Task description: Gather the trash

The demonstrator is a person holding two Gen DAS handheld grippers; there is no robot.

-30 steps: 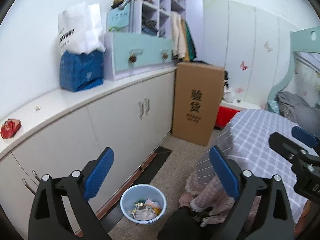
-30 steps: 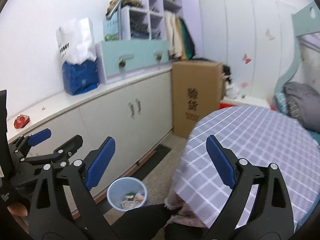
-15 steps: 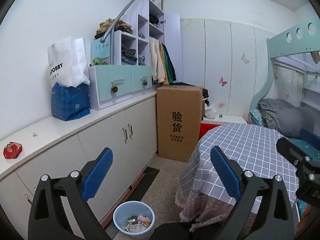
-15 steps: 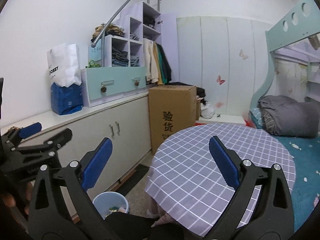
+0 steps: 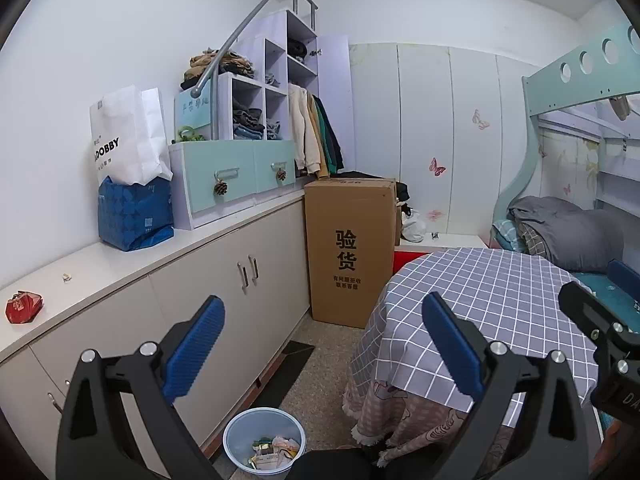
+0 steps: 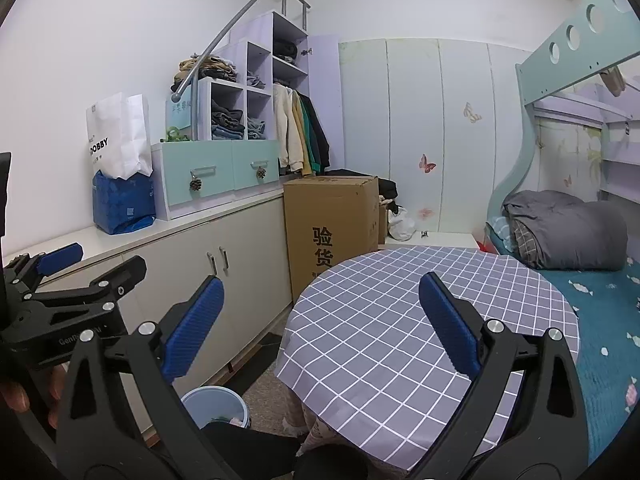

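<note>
Search step in hand; both grippers' jaws wide open, empty; red wrapper [image 5: 23, 306] on counter [image 5: 120, 264], far left of frame; bin [image 5: 262, 444] lower centre; next: reach left, grasp wrapper.

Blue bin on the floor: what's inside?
The blue bin holds crumpled wrappers and paper scraps, well below the rim. Its near side is hidden by a dark shape at the frame bottom; the right wrist view shows little inside.

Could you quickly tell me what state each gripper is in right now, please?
Left gripper: open, holding nothing.
Right gripper: open, holding nothing.
</note>
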